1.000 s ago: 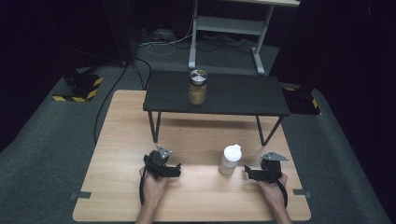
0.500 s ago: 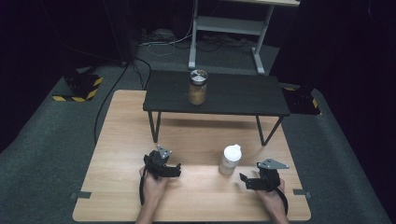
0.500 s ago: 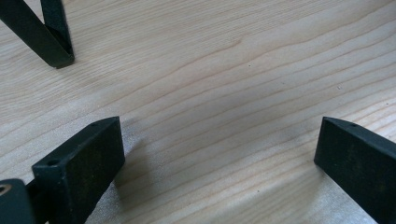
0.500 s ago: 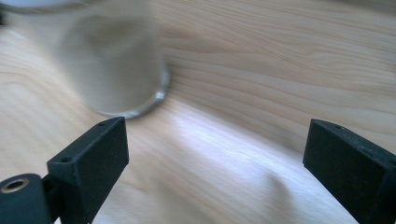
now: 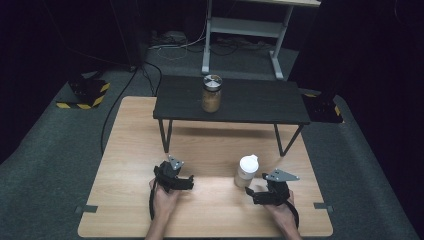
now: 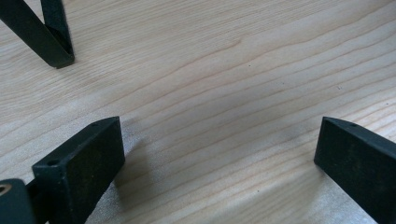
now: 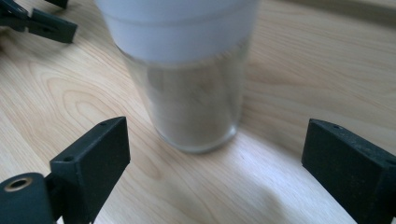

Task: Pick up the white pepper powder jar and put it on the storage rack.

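A glass jar with a white lid [image 5: 247, 172] stands on the wooden table [image 5: 210, 150], right of centre. My right gripper [image 5: 251, 193] sits just in front of it and to its right, pointing left at its base. In the right gripper view the jar [image 7: 196, 107] stands just beyond the gripper [image 7: 215, 158], whose jaws are wide apart and touch nothing; they have just closed a little. My left gripper [image 5: 189, 184] rests low on the table to the left, open [image 6: 219, 154] over bare wood.
A low black table [image 5: 260, 100] stands on the far half of the wooden top and carries a metal-lidded jar [image 5: 212, 94] of tan contents. One of its legs [image 6: 51, 32] is near my left gripper. The left gripper's jaws [image 7: 42, 23] show at the top left.
My right gripper has shifted slightly toward the near edge and leftward, and now points at the white-lidded jar. The left gripper and both jars have stayed put.
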Demonstrator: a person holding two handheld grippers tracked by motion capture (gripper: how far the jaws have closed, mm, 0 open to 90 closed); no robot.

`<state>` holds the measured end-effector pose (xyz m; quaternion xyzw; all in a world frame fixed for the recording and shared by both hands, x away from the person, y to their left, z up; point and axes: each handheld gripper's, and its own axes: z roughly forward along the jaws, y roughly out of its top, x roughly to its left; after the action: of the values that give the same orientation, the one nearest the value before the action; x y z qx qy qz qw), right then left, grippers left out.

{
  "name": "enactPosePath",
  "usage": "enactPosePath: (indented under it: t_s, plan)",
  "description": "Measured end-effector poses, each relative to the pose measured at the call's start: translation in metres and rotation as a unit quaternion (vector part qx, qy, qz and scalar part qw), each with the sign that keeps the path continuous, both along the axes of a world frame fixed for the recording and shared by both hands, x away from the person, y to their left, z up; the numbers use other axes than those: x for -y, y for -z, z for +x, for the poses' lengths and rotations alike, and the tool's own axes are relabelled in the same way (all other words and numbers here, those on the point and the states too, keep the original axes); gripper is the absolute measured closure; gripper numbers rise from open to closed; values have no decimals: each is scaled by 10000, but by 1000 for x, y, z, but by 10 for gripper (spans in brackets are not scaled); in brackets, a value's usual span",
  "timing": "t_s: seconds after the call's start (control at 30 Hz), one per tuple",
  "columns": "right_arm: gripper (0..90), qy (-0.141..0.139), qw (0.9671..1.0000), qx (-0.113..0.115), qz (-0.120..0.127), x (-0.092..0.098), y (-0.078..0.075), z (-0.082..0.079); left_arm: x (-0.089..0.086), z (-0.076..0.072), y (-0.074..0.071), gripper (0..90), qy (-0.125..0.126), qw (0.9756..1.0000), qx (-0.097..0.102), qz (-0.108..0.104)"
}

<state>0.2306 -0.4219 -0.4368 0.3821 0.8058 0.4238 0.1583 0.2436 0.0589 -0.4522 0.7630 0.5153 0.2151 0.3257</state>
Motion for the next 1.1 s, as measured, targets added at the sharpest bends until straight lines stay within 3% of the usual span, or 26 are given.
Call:
enactPosePath:
  t_s: [0.57,1.1]
  plan:
    - [119,-83,9998,184,7,-29,2,13,0,0,0,21,-4,10000,8,9]
    - [243,-50,9994,340,101,-31,5,12,0,0,0,21,-5,10000,9,9]
